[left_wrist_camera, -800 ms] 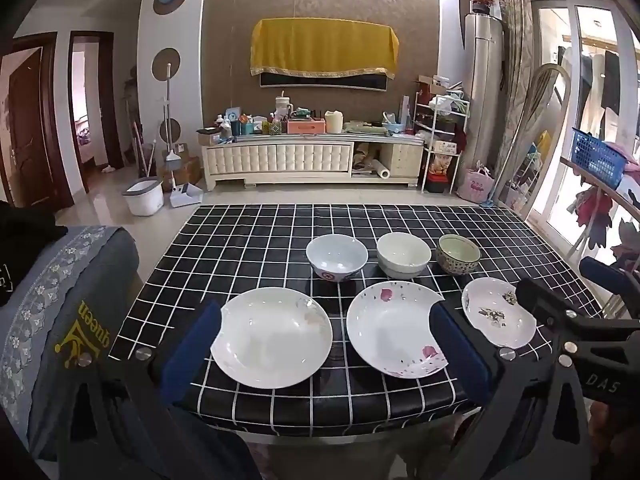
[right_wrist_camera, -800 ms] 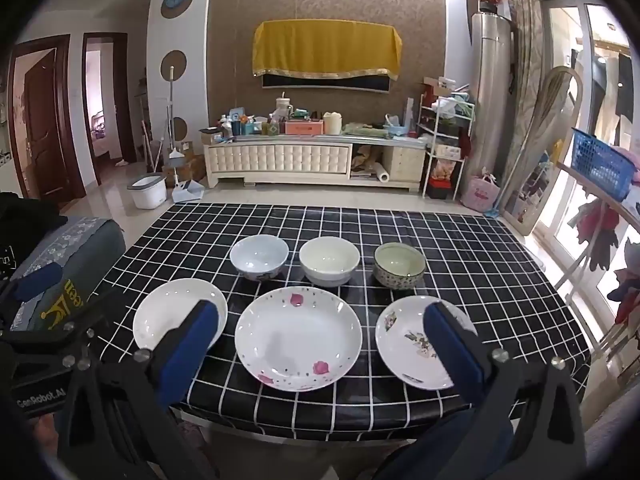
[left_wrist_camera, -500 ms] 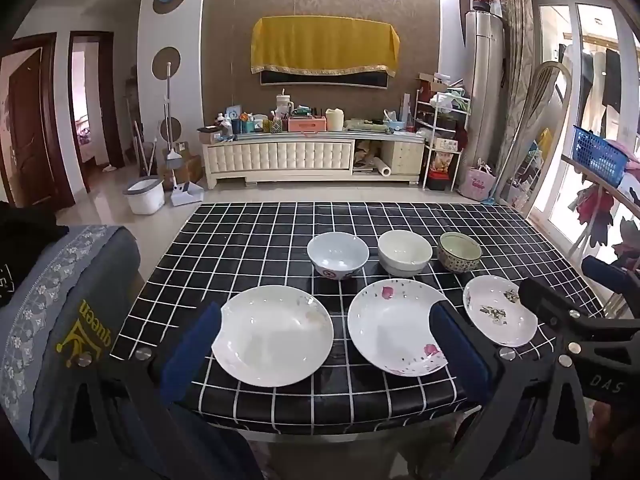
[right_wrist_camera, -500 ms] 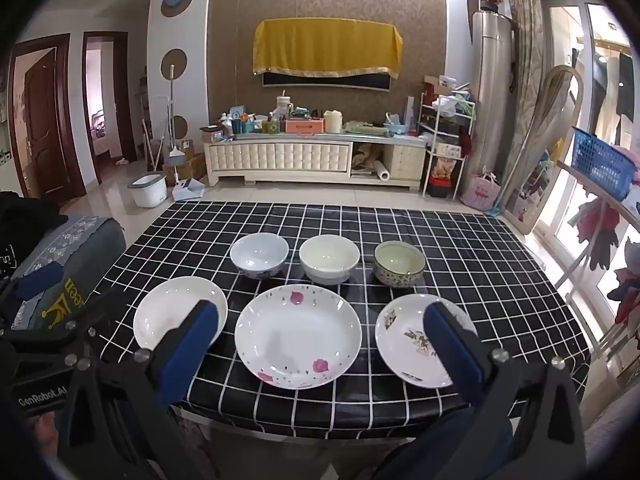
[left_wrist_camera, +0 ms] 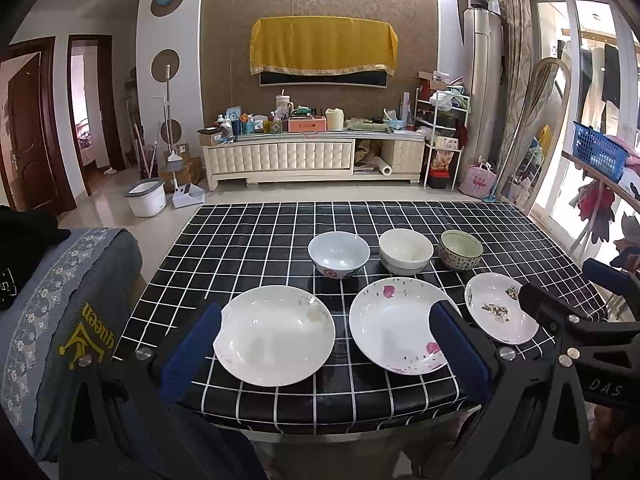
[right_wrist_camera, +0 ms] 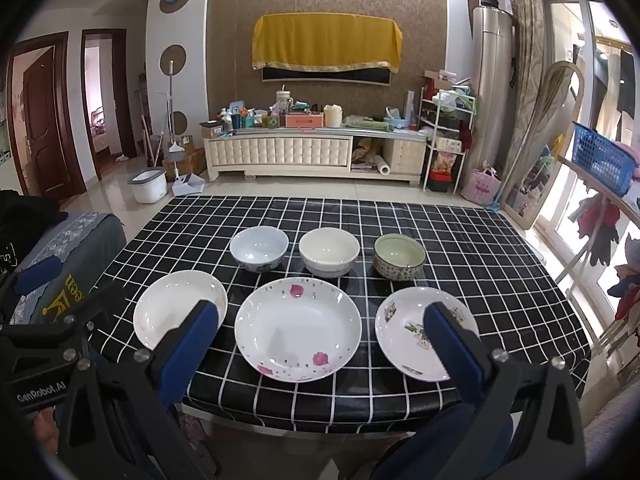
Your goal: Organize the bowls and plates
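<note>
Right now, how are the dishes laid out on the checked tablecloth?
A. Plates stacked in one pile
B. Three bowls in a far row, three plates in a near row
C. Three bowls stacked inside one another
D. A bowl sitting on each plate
B: the blue-white bowl, cream bowl and green patterned bowl line up behind the plain white plate, pink-flowered plate and small decorated plate, all separate.

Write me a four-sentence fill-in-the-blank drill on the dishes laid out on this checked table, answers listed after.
1. The table holds ___ bowls in the far row.
2. The plate with pink petals lies in the ___ of the near row.
3. The patterned green bowl stands at the ___ end of its row.
4. Both the left gripper and the right gripper are ___ and hold nothing.

Missing words: three; middle; right; open
</note>
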`<action>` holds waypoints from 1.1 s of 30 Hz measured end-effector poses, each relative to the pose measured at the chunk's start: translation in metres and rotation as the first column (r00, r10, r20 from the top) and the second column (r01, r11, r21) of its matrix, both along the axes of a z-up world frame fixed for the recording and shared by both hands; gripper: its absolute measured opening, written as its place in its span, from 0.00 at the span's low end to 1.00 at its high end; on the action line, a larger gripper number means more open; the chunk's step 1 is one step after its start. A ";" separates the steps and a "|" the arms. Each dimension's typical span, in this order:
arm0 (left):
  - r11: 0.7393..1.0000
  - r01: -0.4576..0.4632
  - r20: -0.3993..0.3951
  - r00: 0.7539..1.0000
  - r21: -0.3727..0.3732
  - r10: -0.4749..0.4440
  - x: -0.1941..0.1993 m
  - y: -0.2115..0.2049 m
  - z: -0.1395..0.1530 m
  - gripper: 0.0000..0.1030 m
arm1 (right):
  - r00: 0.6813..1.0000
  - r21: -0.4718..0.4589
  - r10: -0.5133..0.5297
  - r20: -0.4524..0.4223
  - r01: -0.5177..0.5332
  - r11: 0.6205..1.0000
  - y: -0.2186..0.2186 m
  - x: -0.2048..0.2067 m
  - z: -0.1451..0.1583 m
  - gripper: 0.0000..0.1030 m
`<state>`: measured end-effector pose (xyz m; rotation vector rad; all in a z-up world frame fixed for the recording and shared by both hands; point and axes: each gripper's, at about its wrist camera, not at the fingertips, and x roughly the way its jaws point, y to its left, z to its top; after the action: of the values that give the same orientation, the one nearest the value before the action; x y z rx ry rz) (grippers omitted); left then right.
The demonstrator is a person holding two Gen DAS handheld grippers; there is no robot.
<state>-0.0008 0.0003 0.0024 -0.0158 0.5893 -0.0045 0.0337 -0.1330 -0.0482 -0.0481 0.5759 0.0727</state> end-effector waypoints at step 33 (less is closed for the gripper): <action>1.000 -0.007 -0.003 1.000 0.015 0.007 -0.003 0.000 -0.007 1.00 | 1.000 0.004 0.007 -0.019 -0.007 1.000 0.000 -0.001 -0.003 1.00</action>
<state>-0.0039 0.0008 -0.0047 -0.0038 0.5924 0.0069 0.0328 -0.1325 -0.0510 -0.0452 0.5944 0.0811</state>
